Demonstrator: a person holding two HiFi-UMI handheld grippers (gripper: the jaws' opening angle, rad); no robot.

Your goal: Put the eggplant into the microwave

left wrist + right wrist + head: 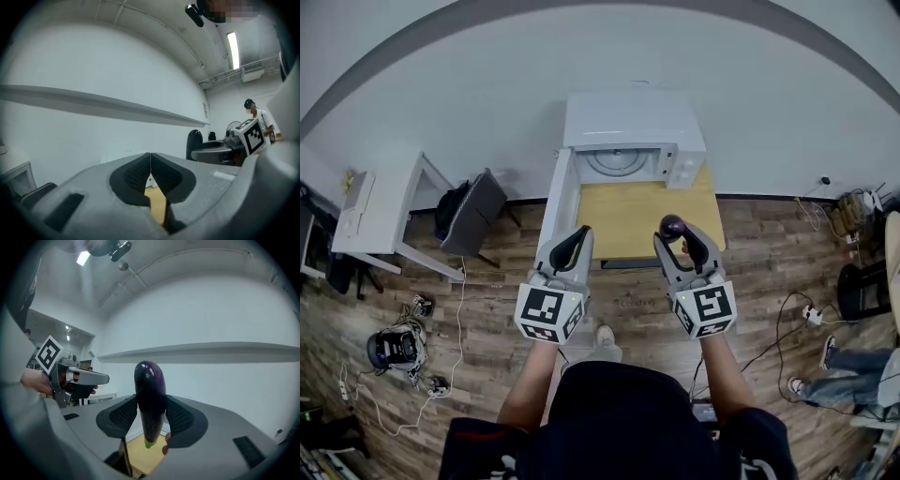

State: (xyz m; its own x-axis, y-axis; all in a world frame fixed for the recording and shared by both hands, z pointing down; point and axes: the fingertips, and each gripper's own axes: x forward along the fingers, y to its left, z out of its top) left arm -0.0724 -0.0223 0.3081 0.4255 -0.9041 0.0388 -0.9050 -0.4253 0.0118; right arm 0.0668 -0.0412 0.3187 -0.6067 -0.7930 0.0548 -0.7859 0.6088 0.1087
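A dark purple eggplant [150,401] with a green stem end stands upright between the pads of my right gripper [151,417], which is shut on it. In the head view the eggplant [672,226] pokes out above the right gripper [682,244], held over the front of the wooden table [623,217]. The white microwave [633,136] stands at the table's far end, its door [560,202] swung open to the left and its cavity with a glass turntable showing. My left gripper [573,247] hangs beside the door's lower end, jaws shut and empty [150,174].
A white desk [380,211] and a dark chair [469,214] stand to the left. Cables and a small device [394,347] lie on the wooden floor at lower left. More cables, a power strip [814,315] and a seated person's legs [848,370] are at right.
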